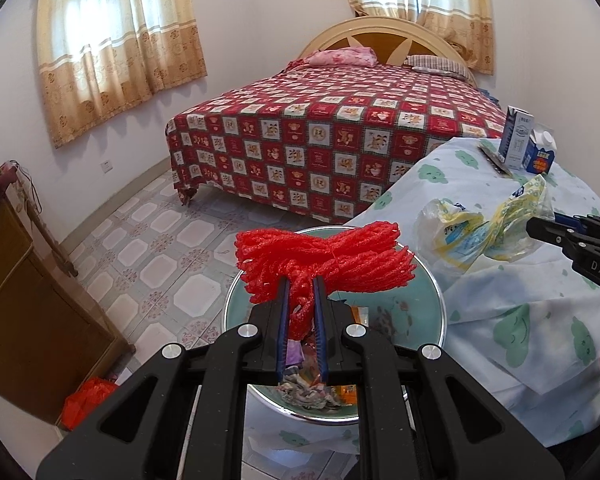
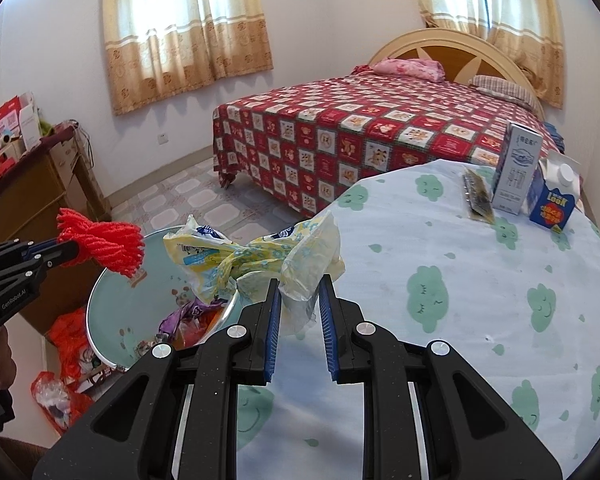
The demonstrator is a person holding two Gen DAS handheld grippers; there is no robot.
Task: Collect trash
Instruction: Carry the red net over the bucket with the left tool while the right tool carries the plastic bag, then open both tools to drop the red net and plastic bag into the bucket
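My left gripper [image 1: 301, 280] is shut on a red foam net [image 1: 324, 264] and holds it over the round green trash bin [image 1: 432, 300], which holds wrappers. The net also shows in the right wrist view [image 2: 104, 242], above the bin [image 2: 100, 300]. My right gripper [image 2: 299, 280] is shut on a crumpled yellow-and-white plastic wrapper [image 2: 260, 256] at the table's left edge, next to the bin. In the left wrist view the wrapper [image 1: 480, 232] hangs from the right gripper [image 1: 540, 232].
The table [image 2: 440, 340] has a light cloth with green clouds. At its far side stand a white-blue carton [image 2: 516, 168], a blue carton [image 2: 554, 200] and a flat dark strip [image 2: 478, 196]. A bed [image 2: 380, 128] is behind. A wooden cabinet [image 2: 28, 200] and red bags [image 2: 68, 344] are left.
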